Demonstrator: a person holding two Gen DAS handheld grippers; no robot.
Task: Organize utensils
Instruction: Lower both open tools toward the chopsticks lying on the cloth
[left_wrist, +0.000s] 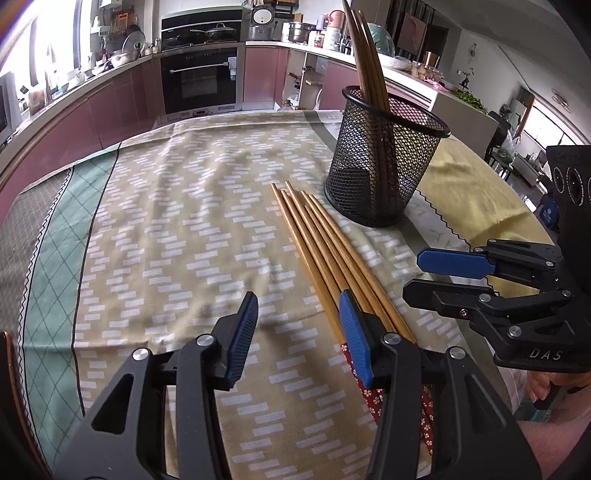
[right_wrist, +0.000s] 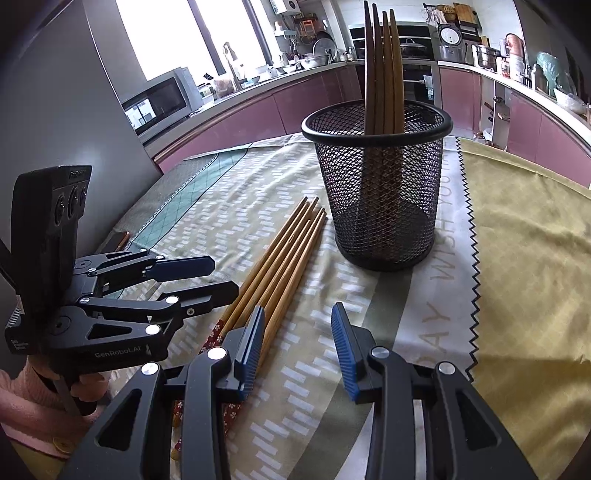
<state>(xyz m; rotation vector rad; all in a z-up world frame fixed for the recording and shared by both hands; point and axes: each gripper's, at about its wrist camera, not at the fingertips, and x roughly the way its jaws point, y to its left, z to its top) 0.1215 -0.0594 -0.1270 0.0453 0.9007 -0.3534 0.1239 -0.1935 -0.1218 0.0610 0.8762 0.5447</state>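
Note:
Several loose wooden chopsticks lie side by side on the patterned tablecloth, their red floral ends nearest me. Behind them a black mesh cup stands upright and holds several darker chopsticks. My left gripper is open just left of the loose bundle, its right finger over the sticks' near ends. On the bundle's other side my right gripper is open, its left finger over the sticks. Neither has anything between its pads.
A yellow cloth with a zigzag edge covers the table's right part. A hand in a pink sleeve holds the left gripper. Kitchen counters, an oven and a microwave stand beyond the table's far edge.

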